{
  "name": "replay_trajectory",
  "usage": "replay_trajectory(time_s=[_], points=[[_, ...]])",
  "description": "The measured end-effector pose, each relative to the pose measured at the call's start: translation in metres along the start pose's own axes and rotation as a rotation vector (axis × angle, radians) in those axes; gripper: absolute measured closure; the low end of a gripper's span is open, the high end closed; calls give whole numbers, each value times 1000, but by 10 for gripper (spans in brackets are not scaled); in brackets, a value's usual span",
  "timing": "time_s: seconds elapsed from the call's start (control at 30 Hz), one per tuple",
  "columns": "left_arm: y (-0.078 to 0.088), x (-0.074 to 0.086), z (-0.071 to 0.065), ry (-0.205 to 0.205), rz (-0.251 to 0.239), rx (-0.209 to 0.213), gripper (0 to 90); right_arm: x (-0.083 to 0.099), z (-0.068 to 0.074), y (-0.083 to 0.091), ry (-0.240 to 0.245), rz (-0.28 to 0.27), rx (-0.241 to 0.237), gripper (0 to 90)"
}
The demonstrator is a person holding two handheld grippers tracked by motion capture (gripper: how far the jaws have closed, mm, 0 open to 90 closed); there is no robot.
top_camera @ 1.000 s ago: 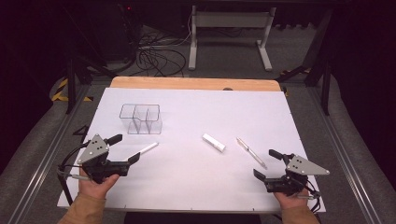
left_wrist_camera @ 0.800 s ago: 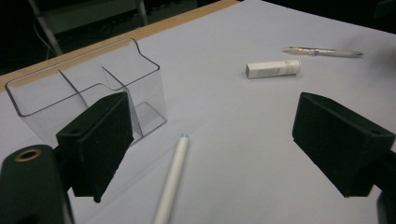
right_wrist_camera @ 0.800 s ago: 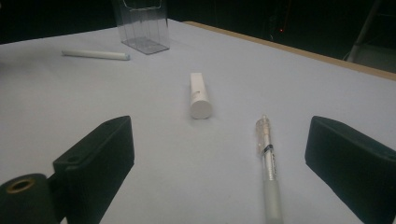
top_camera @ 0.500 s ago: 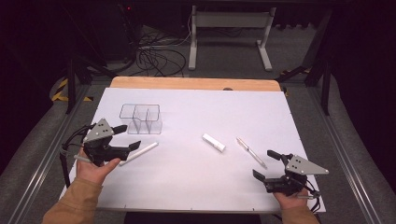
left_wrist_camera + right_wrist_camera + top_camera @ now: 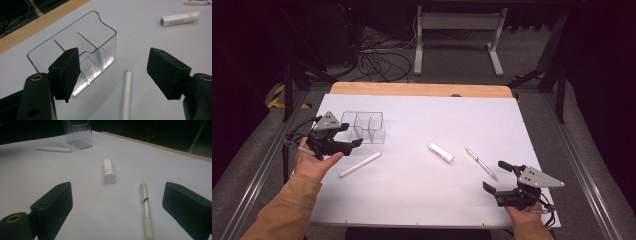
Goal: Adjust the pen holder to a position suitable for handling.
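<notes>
A clear plastic organizer (image 5: 364, 127) with several compartments stands at the table's far left. My left gripper (image 5: 352, 135) hovers just left of it, open; its jaws have just been closing a little, with nothing pressed between them. In the left gripper view (image 5: 115, 72) the organizer (image 5: 75, 47) sits behind the left jaw and a white stick pen (image 5: 127, 95) lies below the gap. That white stick pen (image 5: 360, 165) lies near the left hand. My right gripper (image 5: 499, 177) rests open at the front right, facing a clear pen (image 5: 146, 212) and a white tube (image 5: 108, 171).
The white tube (image 5: 441, 152) and clear pen (image 5: 481, 163) lie right of the middle. A white sheet (image 5: 422, 200) covers the table, with a wooden strip (image 5: 412, 89) along its far edge. Cables and a metal stand sit on the dark floor beyond.
My left gripper has risen and moved away from the table's front toward the organizer, leaving the white stick pen behind, and its jaws have narrowed slightly. The right gripper has stayed put.
</notes>
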State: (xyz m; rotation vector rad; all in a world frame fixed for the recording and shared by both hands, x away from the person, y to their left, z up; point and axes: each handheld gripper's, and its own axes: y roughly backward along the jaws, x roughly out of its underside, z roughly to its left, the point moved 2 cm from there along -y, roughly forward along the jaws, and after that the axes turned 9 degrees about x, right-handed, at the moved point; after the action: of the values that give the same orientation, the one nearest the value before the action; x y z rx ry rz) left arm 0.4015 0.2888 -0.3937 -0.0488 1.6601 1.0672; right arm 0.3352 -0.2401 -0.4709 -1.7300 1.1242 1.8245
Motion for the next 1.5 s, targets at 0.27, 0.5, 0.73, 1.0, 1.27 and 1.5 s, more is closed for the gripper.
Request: replay_trajectory(time_s=[0.27, 0.5, 0.73, 1.0, 1.27, 1.5], points=[[-10, -4, 21, -23, 86, -57, 299, 0, 0, 1, 1, -7, 3, 97], [-22, -4, 37, 10, 123, -87, 316, 0, 0, 0, 3, -7, -1, 97], [-33, -6, 45, 14, 183, -64, 357, 0, -1, 0, 2, -6, -3, 97], [-44, -10, 50, 24, 262, -35, 417, 1, -1, 1, 3, -8, -10, 97], [-54, -12, 49, -3, 325, -38, 469, 1, 0, 0, 0, -5, -16, 97], [-56, -12, 52, -5, 349, -17, 473, 1, 0, 0, -1, -3, -20, 100]])
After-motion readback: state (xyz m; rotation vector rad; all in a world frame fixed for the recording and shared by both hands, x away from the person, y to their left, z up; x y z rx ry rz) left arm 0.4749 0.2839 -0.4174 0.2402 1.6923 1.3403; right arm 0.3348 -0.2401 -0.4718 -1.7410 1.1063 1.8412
